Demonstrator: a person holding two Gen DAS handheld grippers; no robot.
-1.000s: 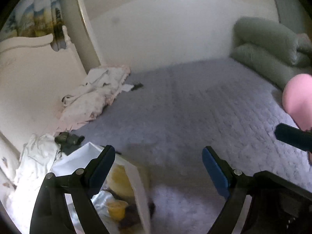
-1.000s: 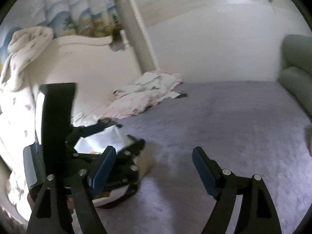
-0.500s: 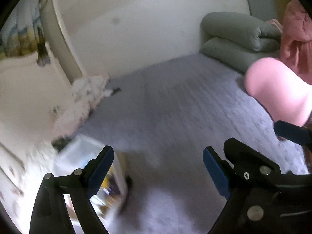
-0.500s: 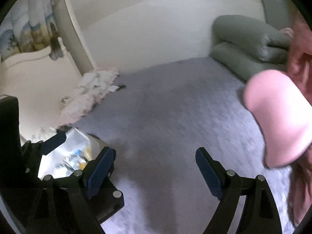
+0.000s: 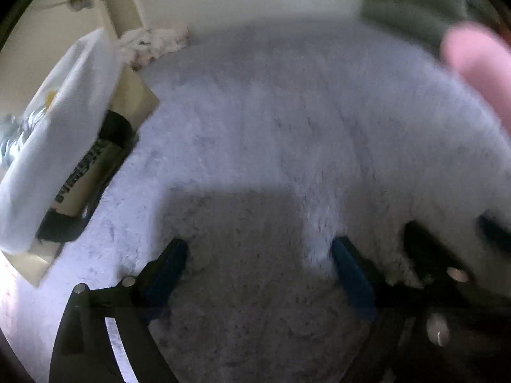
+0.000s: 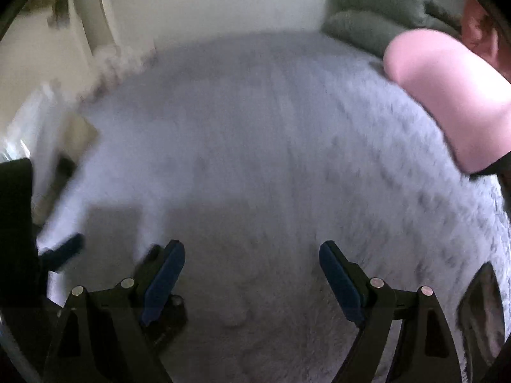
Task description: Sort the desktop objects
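Clearly, the first danger here is the blur: both pictures are smeared, so a grasp begun at this speed could land beside its target.

In the left wrist view, the left gripper (image 5: pixel 258 274) hangs low over the grey fluffy blanket (image 5: pixel 287 121), tilted down toward it, its blue pads (image 5: pixel 351 279) wide apart and nothing between them. The task's things lie at the far left: a white box (image 5: pixel 54 140) with its flap open, and inside it a tube with dark lettering (image 5: pixel 86 175), lying on its side, and dark items I cannot name. I judge that the soft pile could hide or tilt small things set on it, and that the loose flap could catch a finger reaching in from this side. At the right edge part of the right gripper (image 5: pixel 447 271) shows, just beside the left one; the two could knock together. A pink rounded shape (image 5: pixel 479 63) crosses the far right, too blurred to identify.

In the right wrist view, the right gripper (image 6: pixel 252 274) is also low over the blanket, pointing forward and down, fingers spread and empty. The box (image 6: pixel 35 121) is only a pale smear at the left. A black part of the left tool (image 6: pixel 16 223) fills the near left edge. Green cushions (image 6: pixel 377 9) lie far right.
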